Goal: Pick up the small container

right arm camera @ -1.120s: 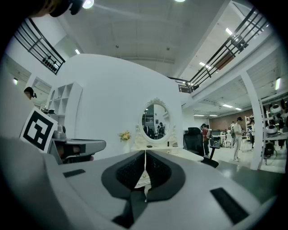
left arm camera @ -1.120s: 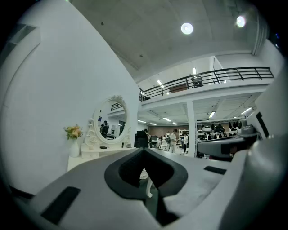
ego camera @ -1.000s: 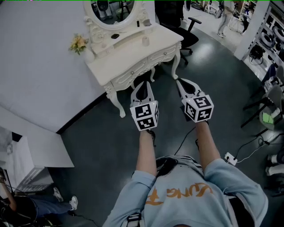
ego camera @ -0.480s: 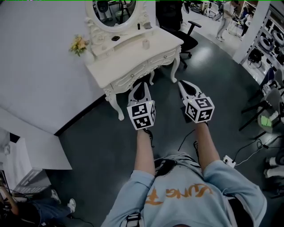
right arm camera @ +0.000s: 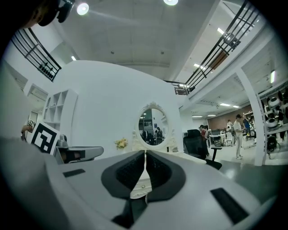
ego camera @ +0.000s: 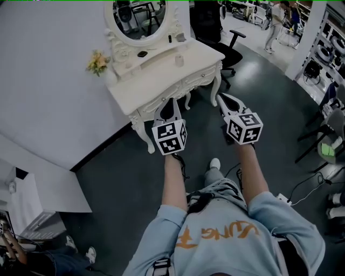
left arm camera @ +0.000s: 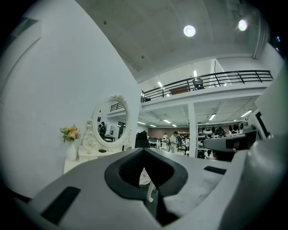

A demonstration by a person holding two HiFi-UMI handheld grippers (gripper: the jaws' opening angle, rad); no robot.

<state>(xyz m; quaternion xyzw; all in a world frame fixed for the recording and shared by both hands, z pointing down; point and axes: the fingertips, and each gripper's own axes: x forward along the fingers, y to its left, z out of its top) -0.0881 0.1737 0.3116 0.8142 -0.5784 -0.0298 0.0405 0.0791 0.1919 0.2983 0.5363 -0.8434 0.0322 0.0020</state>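
Against the pale wall (ego camera: 48, 81), on a dark floor (ego camera: 118, 167), stands a white dressing table whose worktop (ego camera: 161, 76) runs slantwise across the head view. An oval mirror (ego camera: 139, 16) rises at its back and a black office chair (ego camera: 223, 40) sits just beyond its right end. The person stands short of the table with both arms held forward.

The left tool (ego camera: 170, 102) has its jaws together with nothing between them. The right tool (ego camera: 222, 99) is likewise closed and empty, with only a hairline slit between its pads. Both hang over the floor in front of the table's carved apron, well apart from anything on it.

A small bunch of flowers (ego camera: 97, 61) stands at the left end, and a small dark thing (ego camera: 142, 53) lies on the raised shelf under the mirror. The small container (ego camera: 179, 60) appears to be the pale, cup-like piece standing alone on the open worktop toward the right end, roughly ahead of the left tool.

The step in hand looks like the approach. To do it well:
- Close the distance first.
- Open the chosen tool's jaws before they reach the worktop's edge.
- Bring them in level, one pad on either side of the container, clear of the shelf behind it.
- Squeeze gently, since so light a piece could tip or skid if nudged.
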